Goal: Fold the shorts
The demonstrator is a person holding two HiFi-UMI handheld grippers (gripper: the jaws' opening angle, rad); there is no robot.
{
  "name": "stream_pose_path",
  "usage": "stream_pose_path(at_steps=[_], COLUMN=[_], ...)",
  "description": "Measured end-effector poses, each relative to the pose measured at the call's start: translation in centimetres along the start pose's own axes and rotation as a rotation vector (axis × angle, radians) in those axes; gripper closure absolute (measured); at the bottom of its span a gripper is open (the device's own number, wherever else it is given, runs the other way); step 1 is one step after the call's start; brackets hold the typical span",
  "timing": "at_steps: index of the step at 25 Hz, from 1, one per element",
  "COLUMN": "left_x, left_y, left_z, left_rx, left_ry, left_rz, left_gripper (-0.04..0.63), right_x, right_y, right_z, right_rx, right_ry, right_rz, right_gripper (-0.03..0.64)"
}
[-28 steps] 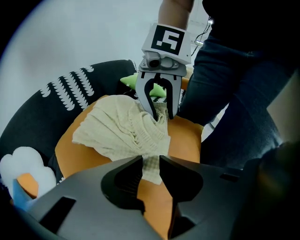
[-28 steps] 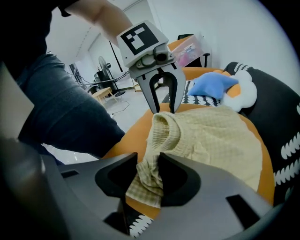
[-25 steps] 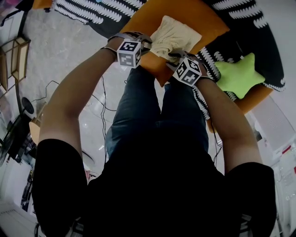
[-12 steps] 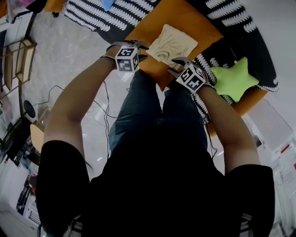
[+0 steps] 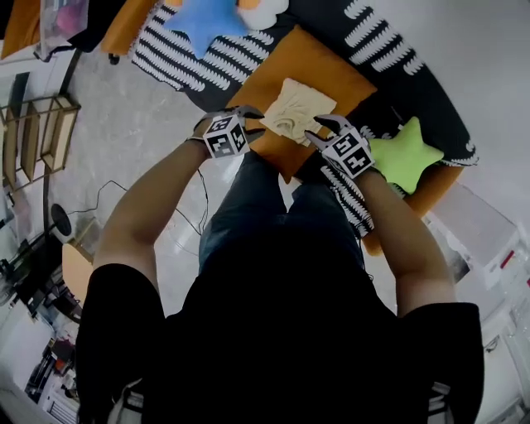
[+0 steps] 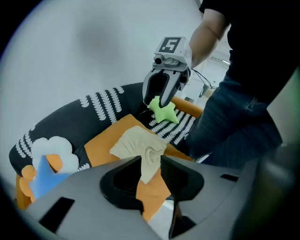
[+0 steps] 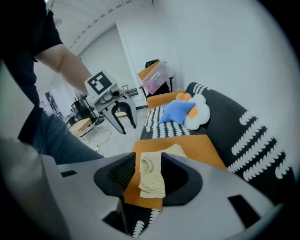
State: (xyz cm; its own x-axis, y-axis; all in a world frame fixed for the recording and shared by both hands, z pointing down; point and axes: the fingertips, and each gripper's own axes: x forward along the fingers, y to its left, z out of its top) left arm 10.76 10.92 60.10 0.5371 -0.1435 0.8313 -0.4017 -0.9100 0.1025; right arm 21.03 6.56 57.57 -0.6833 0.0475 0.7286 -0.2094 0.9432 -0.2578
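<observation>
1. Two grippers to place first: left gripper [image 5: 260, 121] above the near-left corner of the shorts [image 5: 296, 108], right gripper [image 5: 317, 129] above the near-right corner. Jaws of each parted, nothing pinched, cloth only seen below through the gaps.
2. Locate the shorts: cream, lying on the orange cushion [image 5: 331, 62] on the black-and-white sofa [image 5: 397, 41], just far of the person's knees.
3. Judge the fold as probably unfinished: wrinkles bunched toward the middle, outline uneven, near corner tapering to a point.
4. Before gripping again, pick two matching points on one edge, one per gripper, so that the cloth travels as a straight line and not a sag.
5. Lower both grippers together and close only on the fabric, keeping the jaws clear of the cushion cover underneath.
6. Pinch near the edge and take every layer there; catching only the top layer would likely pull the earlier fold apart.
7. Lift just enough to clear the cushion, keep light tension between the grippers, then lay edge on edge.
8. Keep the work centred on the cushion, well apart from the green star pillow [image 5: 406, 153] at right and the blue star pillow [image 5: 207, 16] at far left.
9. Release both sides at once, then press the creased middle flat.
</observation>
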Motion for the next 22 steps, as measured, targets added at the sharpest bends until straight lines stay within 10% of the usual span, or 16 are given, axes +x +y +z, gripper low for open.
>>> stream_pose_path(at_steps=[22], left_x=[-15.3], left_y=[4.9], left_z=[17.2], left_rx=[-0.245], left_ry=[-0.384], left_rz=[0.182], left_gripper=[0.451], right_x=[-22.2], right_y=[-6.1], right_z=[8.7], right_rx=[0.217], right_ry=[-0.308], right_rz=[-0.341], right_gripper=[0.476])
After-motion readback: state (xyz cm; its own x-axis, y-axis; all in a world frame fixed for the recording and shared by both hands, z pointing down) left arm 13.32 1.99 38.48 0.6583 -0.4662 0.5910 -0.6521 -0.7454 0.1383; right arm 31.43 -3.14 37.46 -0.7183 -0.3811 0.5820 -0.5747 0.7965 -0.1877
